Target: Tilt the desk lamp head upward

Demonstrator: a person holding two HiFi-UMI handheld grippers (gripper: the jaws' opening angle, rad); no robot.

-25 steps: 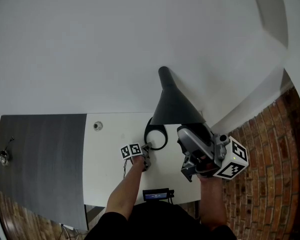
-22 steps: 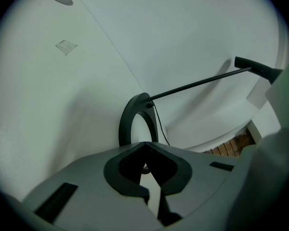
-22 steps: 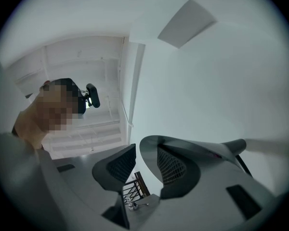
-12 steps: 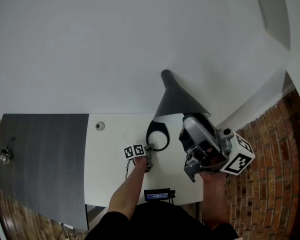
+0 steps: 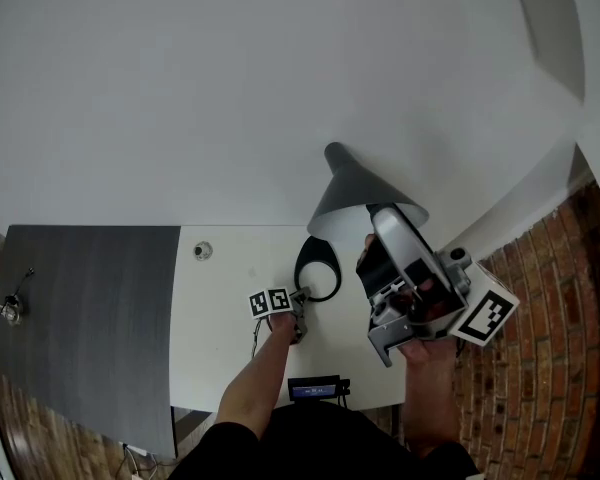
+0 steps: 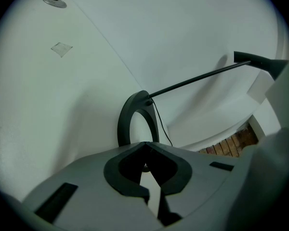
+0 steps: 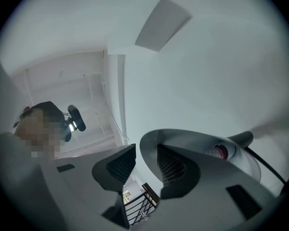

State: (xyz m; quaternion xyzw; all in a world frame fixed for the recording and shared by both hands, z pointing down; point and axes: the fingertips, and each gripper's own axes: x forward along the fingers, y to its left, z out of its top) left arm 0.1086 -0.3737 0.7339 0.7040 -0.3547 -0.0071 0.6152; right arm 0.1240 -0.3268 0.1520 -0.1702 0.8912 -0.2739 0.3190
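Lamp head tipped higher than second ago; right gripper clamps its rim. Left gripper jaws together, tips at base. Tilt underway; next move likely gentle further lift.

Head camera: high, steeply down on desk. Left gripper camera: low, facing lamp base ring. Right gripper camera: upward, close under lamp shade. Shade in all three.
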